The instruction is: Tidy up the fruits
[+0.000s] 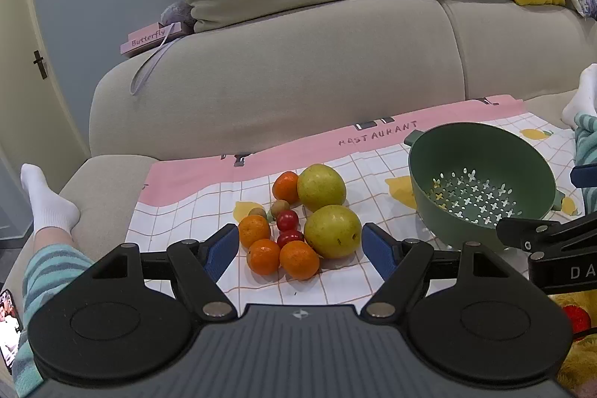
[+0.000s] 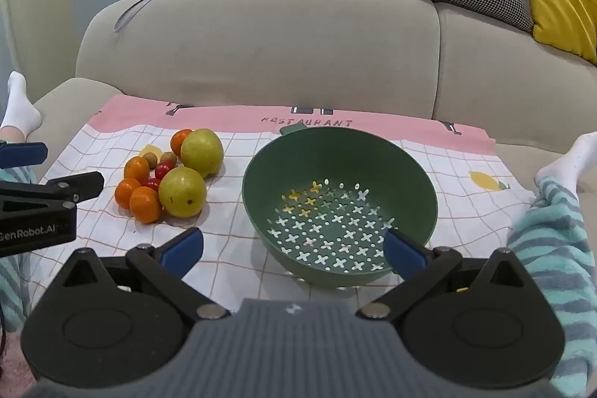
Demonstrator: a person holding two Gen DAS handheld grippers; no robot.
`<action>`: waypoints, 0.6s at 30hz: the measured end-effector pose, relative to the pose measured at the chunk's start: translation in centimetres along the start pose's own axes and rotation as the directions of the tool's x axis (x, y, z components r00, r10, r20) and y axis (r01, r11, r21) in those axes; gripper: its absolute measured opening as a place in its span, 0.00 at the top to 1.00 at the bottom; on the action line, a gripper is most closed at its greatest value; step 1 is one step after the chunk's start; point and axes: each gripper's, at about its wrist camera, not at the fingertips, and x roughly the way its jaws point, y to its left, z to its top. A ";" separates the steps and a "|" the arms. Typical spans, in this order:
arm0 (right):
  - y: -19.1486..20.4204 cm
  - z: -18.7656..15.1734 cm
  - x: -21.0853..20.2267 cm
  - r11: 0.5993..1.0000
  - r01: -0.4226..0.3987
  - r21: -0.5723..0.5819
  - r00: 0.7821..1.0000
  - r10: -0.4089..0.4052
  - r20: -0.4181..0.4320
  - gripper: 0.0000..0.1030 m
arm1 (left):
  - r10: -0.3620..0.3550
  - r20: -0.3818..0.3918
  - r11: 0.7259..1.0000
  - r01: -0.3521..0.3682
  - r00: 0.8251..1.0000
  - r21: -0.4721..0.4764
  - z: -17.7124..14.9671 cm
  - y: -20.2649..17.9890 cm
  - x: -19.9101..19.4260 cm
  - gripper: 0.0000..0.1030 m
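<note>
Left gripper (image 1: 300,245): jaws wide, nothing held, over fruit pile.
Right gripper (image 2: 293,247): jaws wide, empty, at green colander (image 2: 418,174).
Fruit on cloth (image 2: 238,241), left of colander: 2 pears (image 1: 332,231), 4 oranges (image 1: 299,260), 2 cherry tomatoes (image 1: 287,220), poss. 2 kiwi berries (image 1: 280,207).

Both cameras sit just behind their own jaws, angled down across a checked cloth (image 1: 335,286) toward the sofa back (image 1: 298,62). The left view looks close over the fruit pile (image 1: 298,222), the right one over the green strainer (image 2: 339,152). Both share the cloth, fruit, strainer and cushions.
</note>
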 end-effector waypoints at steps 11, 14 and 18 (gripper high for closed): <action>0.1 -0.2 0.0 1.000 0.001 -0.001 1.000 -0.001 -0.004 0.04 | -0.001 0.003 1.000 0.001 1.000 -0.001 -0.1 0.1 0.0 0.15; 0.0 -0.2 0.1 1.000 0.000 0.000 1.000 0.000 -0.006 0.04 | -0.001 0.004 1.000 0.001 1.000 -0.001 -0.1 0.1 0.0 0.15; 0.0 -0.2 0.1 1.000 0.001 0.000 1.000 -0.001 -0.007 0.04 | -0.001 0.002 1.000 0.001 1.000 0.000 -0.1 0.1 0.0 0.15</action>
